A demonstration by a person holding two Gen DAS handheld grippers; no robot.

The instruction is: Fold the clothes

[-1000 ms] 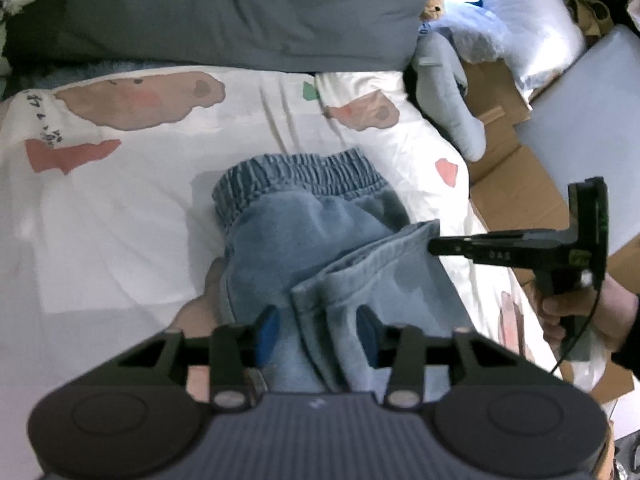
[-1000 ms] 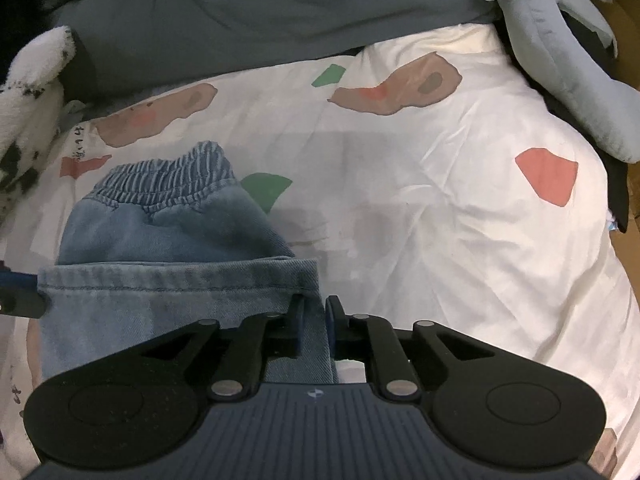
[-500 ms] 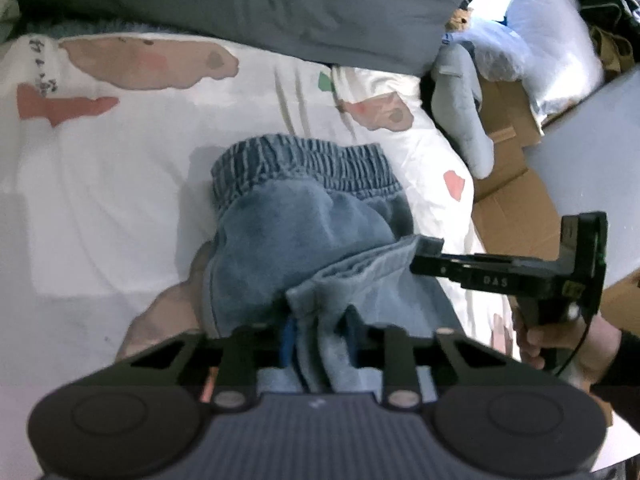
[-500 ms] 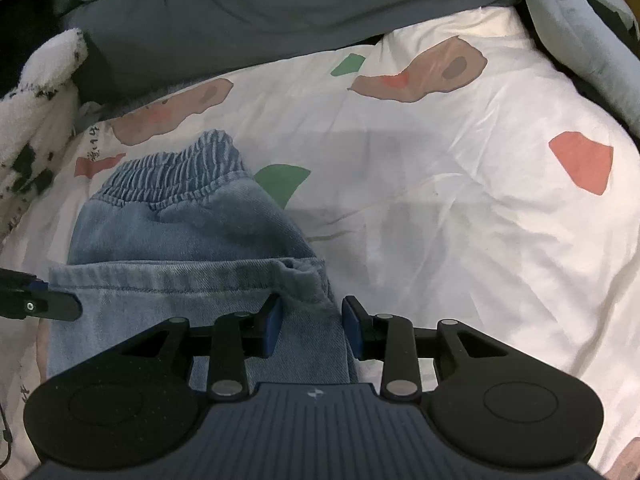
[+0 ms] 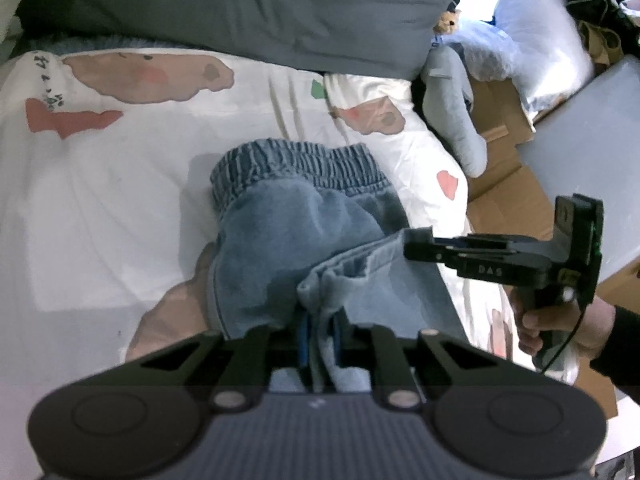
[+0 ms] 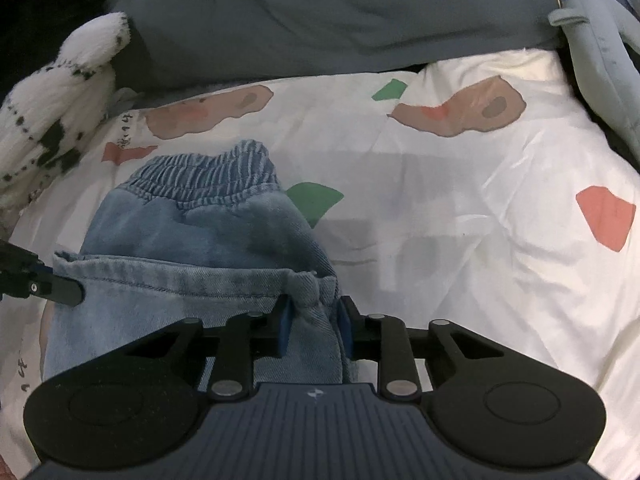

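One pair of light-blue denim trousers with a gathered elastic waistband (image 5: pixel 296 216) lies on a white bedsheet printed with brown, red and green shapes (image 5: pixel 100 184), waistband toward the far side and the leg section folded back over the seat so that its hem edge runs across the garment. Two black hand-held grippers are in view. The left gripper (image 5: pixel 320 340) is clamped on the left corner of the folded hem, with bunched denim pressed between its blue pads. The right gripper (image 6: pixel 314 330) has its fingers closed in on a gathered bunch of denim at the right corner of the same hem; the fabric fills the gap between the pads. In the left wrist view, the right gripper appears side-on, held by one hand (image 5: pixel 560 324) with a dark sleeve. One large grey pillow (image 6: pixel 340 20) lies along the far edge of the sheet. One white plush toy with black spots (image 6: pixel 52 120) sits at the left, and one grey-blue plush toy (image 5: pixel 452 108) hangs at the right edge of the bed. Beside the bed, brown cardboard (image 5: pixel 504 184), one grey flat panel (image 5: pixel 592 152) and one pale cushion (image 5: pixel 536 44) are visible.
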